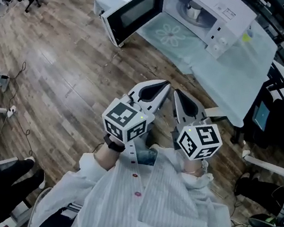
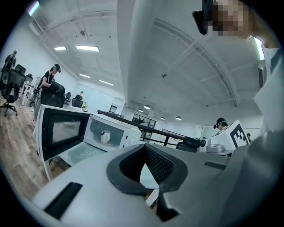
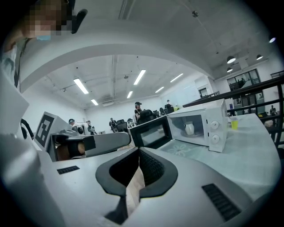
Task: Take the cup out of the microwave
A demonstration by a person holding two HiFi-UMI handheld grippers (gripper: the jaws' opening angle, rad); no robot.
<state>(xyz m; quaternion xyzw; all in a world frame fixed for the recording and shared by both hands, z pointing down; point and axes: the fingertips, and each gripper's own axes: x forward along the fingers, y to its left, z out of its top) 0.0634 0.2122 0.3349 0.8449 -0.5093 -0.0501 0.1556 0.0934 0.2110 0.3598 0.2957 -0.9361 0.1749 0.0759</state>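
Head view: the cup [image 1: 193, 10], small, white and smooth, stands upright on the round plate inside the microwave [image 1: 233, 15], whose dark-windowed door [image 1: 130, 13] hangs wide open to the left. The boxy white microwave sits on a table [image 1: 235, 78] under a pale cloth with a flower print; a wood-plank floor [image 1: 68, 70] lies around it.

The cup lies straight ahead of both tongs and well apart from them. The right tongs [image 1: 179, 96] line up with it more closely than the left tongs [image 1: 161, 88], so the right hand looks better placed to reach in. Both tongs are closed tip to tip, holding nothing.
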